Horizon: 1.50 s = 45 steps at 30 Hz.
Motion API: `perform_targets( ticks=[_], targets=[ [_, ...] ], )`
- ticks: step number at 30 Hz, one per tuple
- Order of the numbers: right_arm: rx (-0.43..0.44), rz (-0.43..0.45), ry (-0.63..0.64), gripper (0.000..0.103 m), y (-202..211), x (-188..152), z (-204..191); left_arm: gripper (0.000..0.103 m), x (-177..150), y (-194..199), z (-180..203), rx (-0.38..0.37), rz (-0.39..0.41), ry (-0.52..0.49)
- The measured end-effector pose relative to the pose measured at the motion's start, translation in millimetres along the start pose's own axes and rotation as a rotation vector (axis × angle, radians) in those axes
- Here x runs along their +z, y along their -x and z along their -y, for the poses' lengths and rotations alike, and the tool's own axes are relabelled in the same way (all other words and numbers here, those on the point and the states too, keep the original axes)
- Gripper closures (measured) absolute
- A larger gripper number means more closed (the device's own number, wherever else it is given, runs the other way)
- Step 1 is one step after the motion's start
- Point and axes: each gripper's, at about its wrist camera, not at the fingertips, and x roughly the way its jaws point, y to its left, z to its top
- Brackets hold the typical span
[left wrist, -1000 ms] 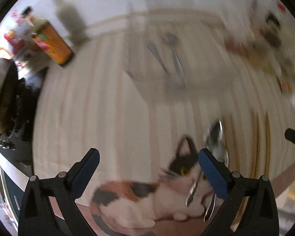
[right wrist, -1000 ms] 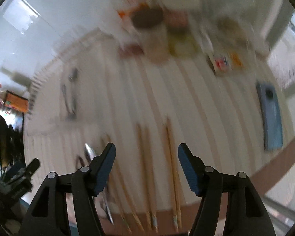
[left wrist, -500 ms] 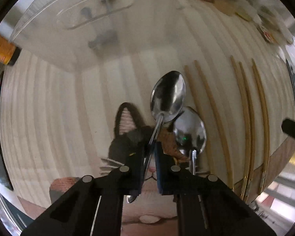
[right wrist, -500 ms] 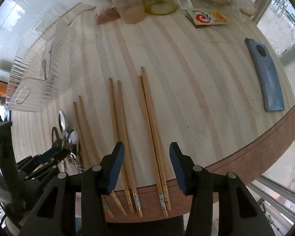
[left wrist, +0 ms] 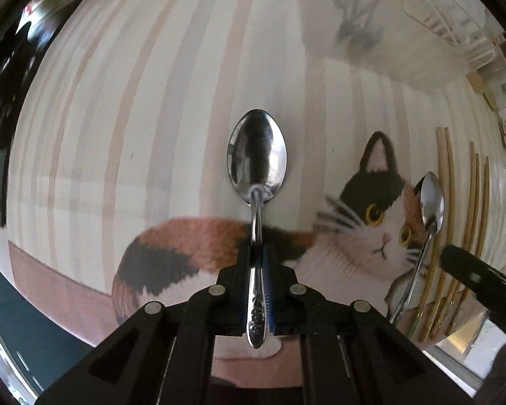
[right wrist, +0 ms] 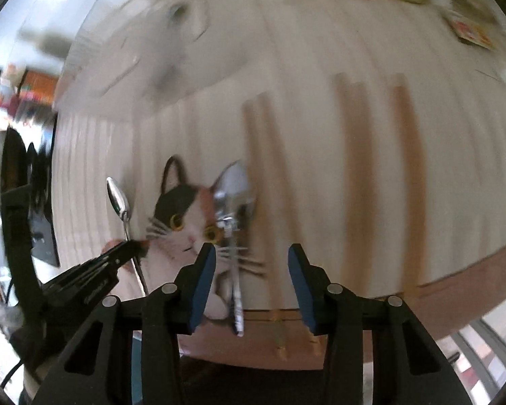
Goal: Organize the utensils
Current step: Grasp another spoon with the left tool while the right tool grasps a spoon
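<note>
Desk (left wrist: pixel 124 108): broad, pale, striped with faint tan bands, brown border along the near edge; smooth and matte.
Clear tray (left wrist: pixel 381 33): ribbed transparent plastic at the far side, a few metal utensils blurred inside; likely the spoon's destination.
Cat mat (left wrist: pixel 371 246): flat printed calico, black, orange and white; soft-looking, lying near the desk edge.
Chopsticks (left wrist: pixel 445 202): long slender wooden pairs, lying parallel just right of the mat.
Left gripper (left wrist: pixel 259 270): fingers nearly together, clamped on a spoon handle low down, bowl pointing forward above the desk.
Held spoon (left wrist: pixel 257 158): polished steel, oval bowl, embossed handle end; slick, so liable to pivot in the grip.
Right gripper (right wrist: pixel 251 276): fingers wide apart, holding nothing, straddling the handle of the second spoon.
Second spoon (right wrist: pixel 234 199): steel, resting on the mat over the cat's face, beside the nearest chopsticks.
Step in hand, left: carry level to the tray, lower bowl first, release only once low.
Step in hand, right: descend square, centre on the handle, pinch mid-handle.
</note>
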Motion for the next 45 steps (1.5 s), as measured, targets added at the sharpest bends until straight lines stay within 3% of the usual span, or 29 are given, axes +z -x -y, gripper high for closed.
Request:
perform_targets(
  ticks=[2,4,8,11,13,18,23,26,29,38,45],
  targets=[
    [-0.026,-0.024,0.021,0.072,-14.0,-0.6,-11.2,0.098,-5.8,-1.0,-3.6,-0.024,-0.004,0.01],
    [-0.059,-0.037,0.045,0.079,-24.4,-3.2,-20.0,0.098,-13.0,-1.7,-14.8,-0.065,-0.008,0.028],
    [-0.152,-0.031,0.095,0.095,-37.2,-3.0,-34.1,0.096,-15.3,-3.2,-54.4,-0.203,-0.025,0.112],
    [-0.192,-0.022,0.124,0.096,-39.0,-4.1,-42.6,0.094,-17.1,-6.0,-66.9,-0.256,-0.042,0.125],
    [-0.211,-0.01,0.147,0.096,-40.1,-4.5,-49.4,0.091,-15.0,-4.0,-67.1,-0.243,-0.037,0.092],
    [-0.219,0.01,0.181,0.096,-42.5,-4.9,-62.5,0.073,9.1,3.1,-38.4,-0.149,0.015,-0.005],
    [-0.192,0.006,0.174,0.097,-40.3,-2.0,-55.3,0.072,16.5,5.2,-17.8,-0.027,0.046,-0.025],
    [-0.196,0.005,0.166,0.097,-30.1,2.5,-33.8,0.07,21.5,2.2,-16.2,-0.024,0.044,-0.025],
    [-0.188,0.004,0.161,0.097,-25.4,2.9,-28.3,0.059,34.0,-2.0,-14.7,-0.034,0.044,-0.033],
    [-0.19,0.006,0.155,0.097,-28.6,3.9,-28.6,0.059,43.8,-16.2,11.5,0.028,0.074,-0.035],
    [-0.214,0.012,0.161,0.097,-31.2,2.8,-32.5,0.071,55.0,-7.1,20.3,0.05,0.104,-0.08]
  ],
)
